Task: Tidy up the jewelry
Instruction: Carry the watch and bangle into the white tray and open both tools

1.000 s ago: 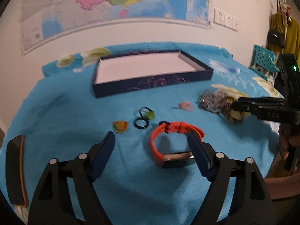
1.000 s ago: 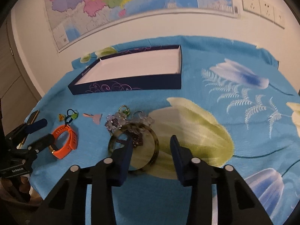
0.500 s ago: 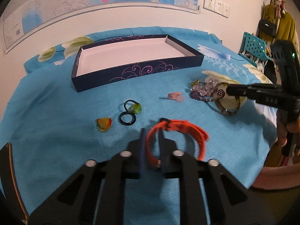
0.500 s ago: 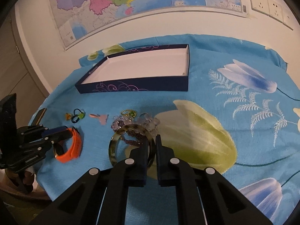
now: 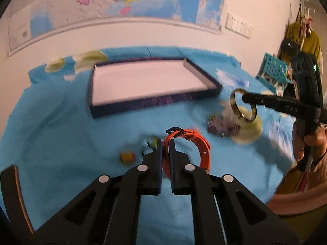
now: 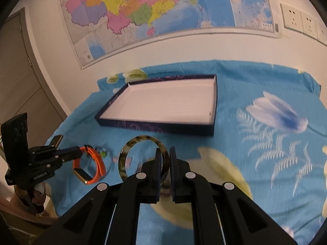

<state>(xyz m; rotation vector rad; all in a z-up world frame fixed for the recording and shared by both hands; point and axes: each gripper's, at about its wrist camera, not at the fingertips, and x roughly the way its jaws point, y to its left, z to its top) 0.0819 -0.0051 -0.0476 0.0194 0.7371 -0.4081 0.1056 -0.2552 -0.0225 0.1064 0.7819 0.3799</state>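
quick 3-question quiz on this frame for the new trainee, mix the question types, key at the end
1. True or false: the dark blue tray already holds a piece of jewelry.
2. Multiple choice: what is the left gripper shut on? A) the tortoiseshell bangle B) the orange watch band C) the bead cluster
3. Fill in: the right gripper holds the tortoiseshell bangle ____ the blue cloth.

Key
1. False. The tray's white floor is bare in both views.
2. B. The orange watch band is pinched by its strap.
3. Above. In the left wrist view the bangle hangs clear of the cloth, near the tray's corner.
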